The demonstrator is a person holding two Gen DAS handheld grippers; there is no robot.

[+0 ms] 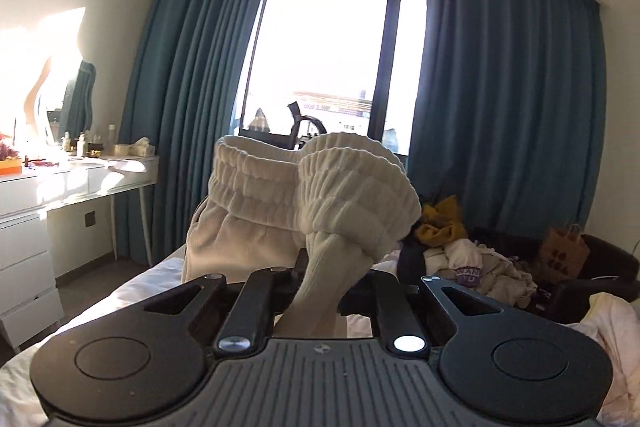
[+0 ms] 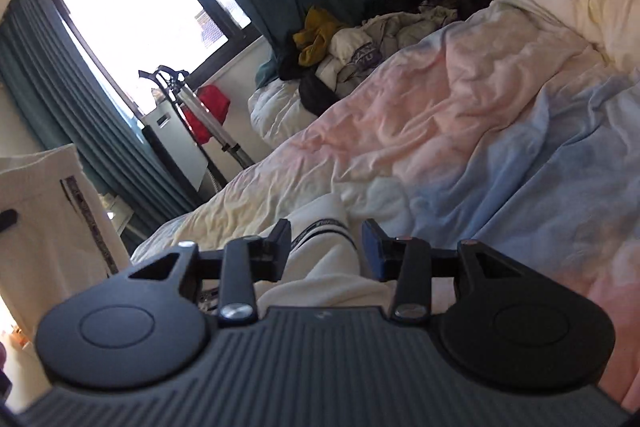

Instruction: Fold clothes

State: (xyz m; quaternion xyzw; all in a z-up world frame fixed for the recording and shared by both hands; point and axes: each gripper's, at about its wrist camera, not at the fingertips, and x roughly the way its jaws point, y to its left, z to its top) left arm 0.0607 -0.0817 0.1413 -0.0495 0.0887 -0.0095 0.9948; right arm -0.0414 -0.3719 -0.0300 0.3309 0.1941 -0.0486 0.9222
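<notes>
My left gripper [image 1: 320, 269] is shut on a cream ribbed garment [image 1: 320, 187] with an elastic waistband. The cloth is bunched up in front of the camera, held above the bed, and hides the fingertips. My right gripper [image 2: 326, 241] is low over the bed with its jaws apart. A white garment with a dark striped band [image 2: 320, 247] lies between the fingers; it brushes the left pad and stands clear of the right one. In the right wrist view a pale garment [image 2: 44, 227] hangs at the left edge.
A pastel duvet [image 2: 480, 115] covers the bed. A heap of clothes [image 1: 472, 259] [image 2: 352, 43] and a paper bag [image 1: 564, 251] lie at its far end. A white dresser [image 1: 60, 187] stands left, blue curtains [image 1: 500, 87] frame the window, and a garment steamer [image 2: 176, 87] stands beside the bed.
</notes>
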